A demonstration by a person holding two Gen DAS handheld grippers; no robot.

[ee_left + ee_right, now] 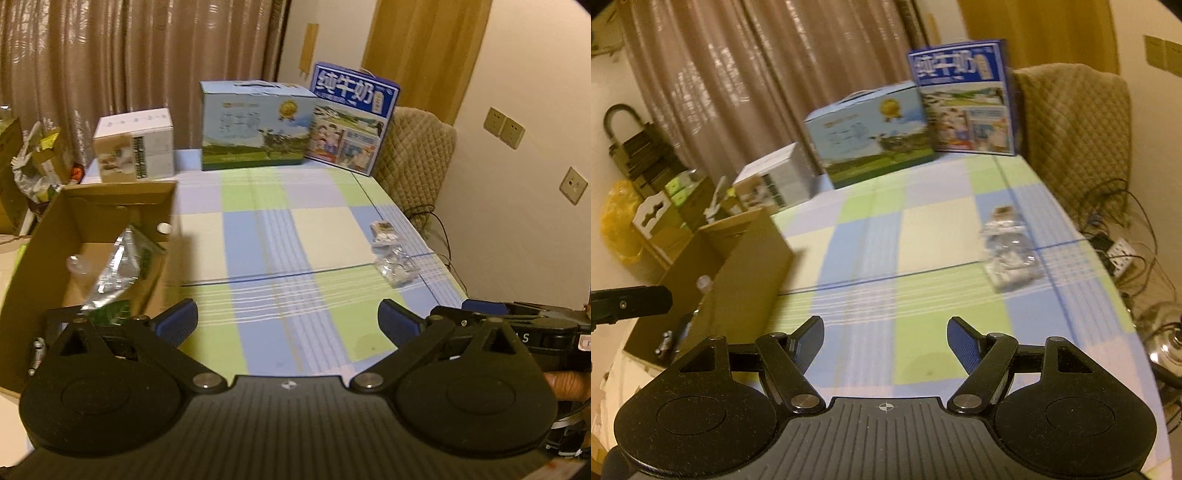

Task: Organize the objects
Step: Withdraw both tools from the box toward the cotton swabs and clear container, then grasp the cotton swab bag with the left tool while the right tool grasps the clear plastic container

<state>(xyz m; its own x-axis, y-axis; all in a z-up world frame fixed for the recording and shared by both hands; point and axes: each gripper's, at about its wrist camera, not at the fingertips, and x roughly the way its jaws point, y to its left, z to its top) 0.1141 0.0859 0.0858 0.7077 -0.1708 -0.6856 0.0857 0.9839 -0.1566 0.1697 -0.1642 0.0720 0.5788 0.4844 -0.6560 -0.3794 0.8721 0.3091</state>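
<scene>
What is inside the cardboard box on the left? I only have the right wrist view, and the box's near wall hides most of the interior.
Observer: The left wrist view looks down into the cardboard box. A silver and green foil pouch leans inside it.
Operator: Is the left gripper holding anything? I only see a black edge of it.
Observer: No. The left gripper has its fingers spread wide with nothing between them, over the checked tablecloth.
</scene>
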